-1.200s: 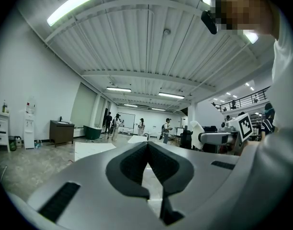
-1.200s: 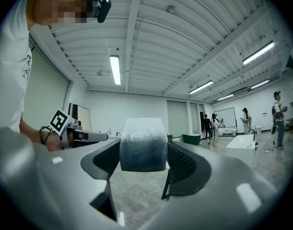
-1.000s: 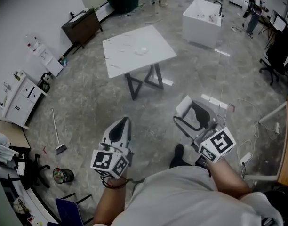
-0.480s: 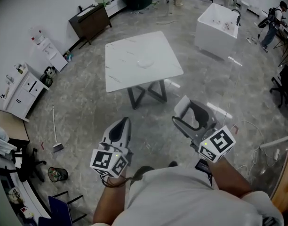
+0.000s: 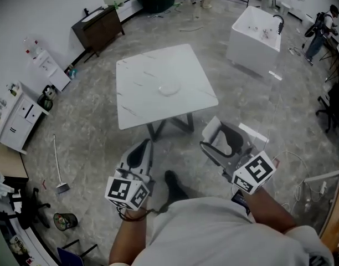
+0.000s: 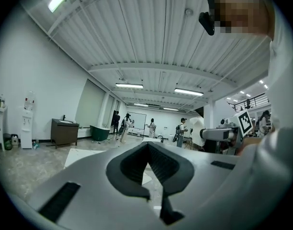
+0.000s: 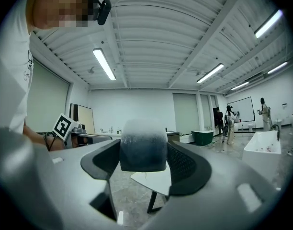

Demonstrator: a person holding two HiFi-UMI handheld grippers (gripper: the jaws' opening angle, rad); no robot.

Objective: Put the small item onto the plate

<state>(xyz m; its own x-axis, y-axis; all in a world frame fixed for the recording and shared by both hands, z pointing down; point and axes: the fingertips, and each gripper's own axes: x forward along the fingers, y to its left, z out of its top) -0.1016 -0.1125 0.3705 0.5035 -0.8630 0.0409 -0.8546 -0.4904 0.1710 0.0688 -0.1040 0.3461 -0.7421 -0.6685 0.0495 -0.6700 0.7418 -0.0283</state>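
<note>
The right claw (image 5: 214,133) was closed on a small whitish block with a frosted top and darker grey sides (image 7: 142,150). Its two dark jaws pressed against the block's left and right faces, and the block stood up above them. In the head view the block showed as a pale piece at the claw's tip. It hung above the grey stone floor (image 5: 92,132), off the near right corner of the square white marble-patterned table (image 5: 136,93) and clear of its top.

A clear round glass plate (image 5: 169,88) lay near the middle of that table. It was well apart from the held block, which sat on the person's side of the table's near edge.

The left claw (image 5: 144,144) was also off the table, just short of its near edge and over the floor. Its jaws were pressed together with nothing between them.

The only print to be made out was the black-and-white square pattern on the left marker cube (image 5: 128,192) and the right marker cube (image 5: 255,172). These were coded patterns, not letters.

Beyond the table's far right corner stood a white box-shaped tub with a tap (image 5: 255,32). Beyond its far left corner stood a dark wooden cabinet (image 5: 100,26).
</note>
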